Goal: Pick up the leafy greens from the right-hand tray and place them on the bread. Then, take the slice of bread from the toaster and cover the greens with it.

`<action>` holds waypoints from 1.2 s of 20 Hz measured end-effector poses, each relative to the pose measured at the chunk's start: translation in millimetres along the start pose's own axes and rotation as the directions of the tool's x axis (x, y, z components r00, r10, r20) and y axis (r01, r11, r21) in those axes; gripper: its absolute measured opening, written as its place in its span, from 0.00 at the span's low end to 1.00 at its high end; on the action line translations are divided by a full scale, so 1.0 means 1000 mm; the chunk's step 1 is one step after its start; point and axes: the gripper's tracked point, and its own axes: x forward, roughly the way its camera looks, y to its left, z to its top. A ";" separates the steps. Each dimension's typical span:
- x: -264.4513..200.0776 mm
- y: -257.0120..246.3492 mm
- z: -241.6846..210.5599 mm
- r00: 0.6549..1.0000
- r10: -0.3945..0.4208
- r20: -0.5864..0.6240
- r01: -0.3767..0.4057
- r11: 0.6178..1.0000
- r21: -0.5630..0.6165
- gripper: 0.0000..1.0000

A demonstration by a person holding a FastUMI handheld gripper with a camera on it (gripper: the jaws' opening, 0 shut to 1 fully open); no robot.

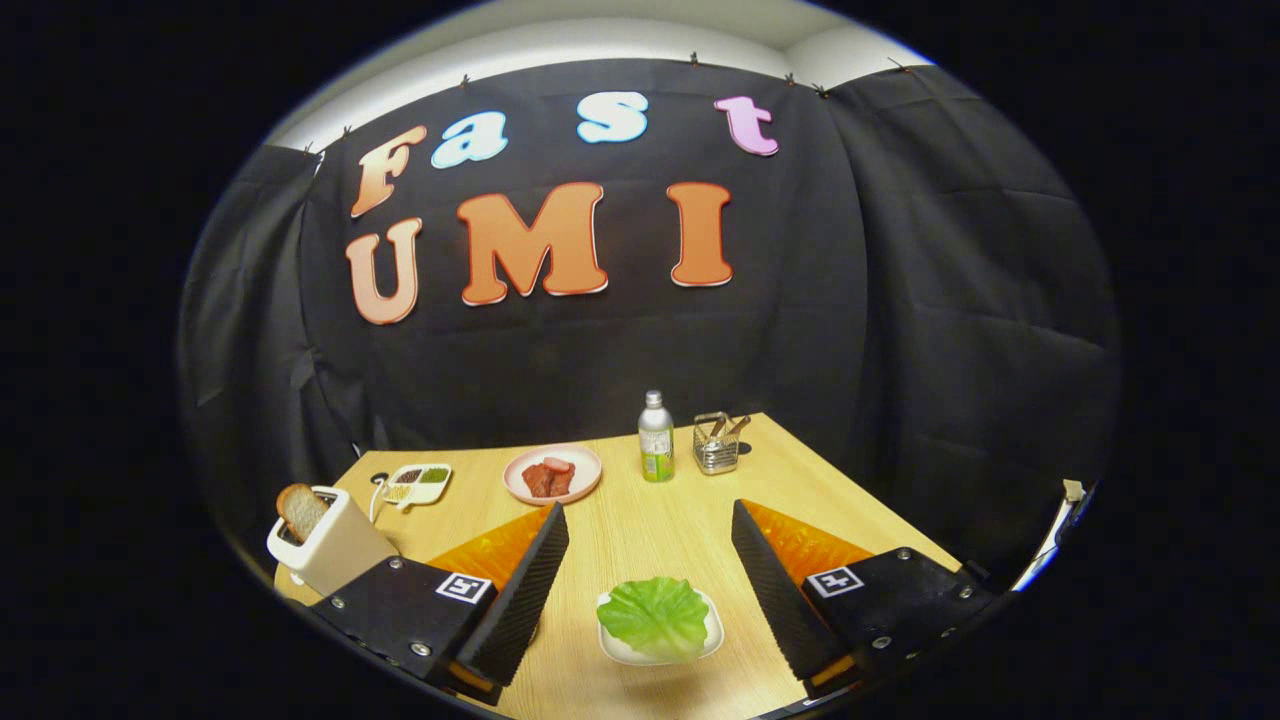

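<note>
Hovering with gripper (650, 530) fingers spread wide around leafy greens (655, 615), apparently on a tray (612, 645); next, lowering and closing.

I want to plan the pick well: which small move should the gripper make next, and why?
Probably lower the gripper straight toward the green leafy lettuce on its small white tray. The fingers are wide open, the leaf lies between them untouched, and the gripper seems to be above the wooden table, so closing now would likely catch nothing.
</note>
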 end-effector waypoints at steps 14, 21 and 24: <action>0.079 -0.007 -0.156 0.916 0.001 -0.402 -0.080 0.980 -0.181 0.99; 0.100 -0.004 -0.184 0.860 -0.007 -0.511 -0.113 0.972 -0.204 0.99; 0.103 -0.005 -0.197 0.834 -0.020 -0.552 -0.124 0.967 -0.222 0.93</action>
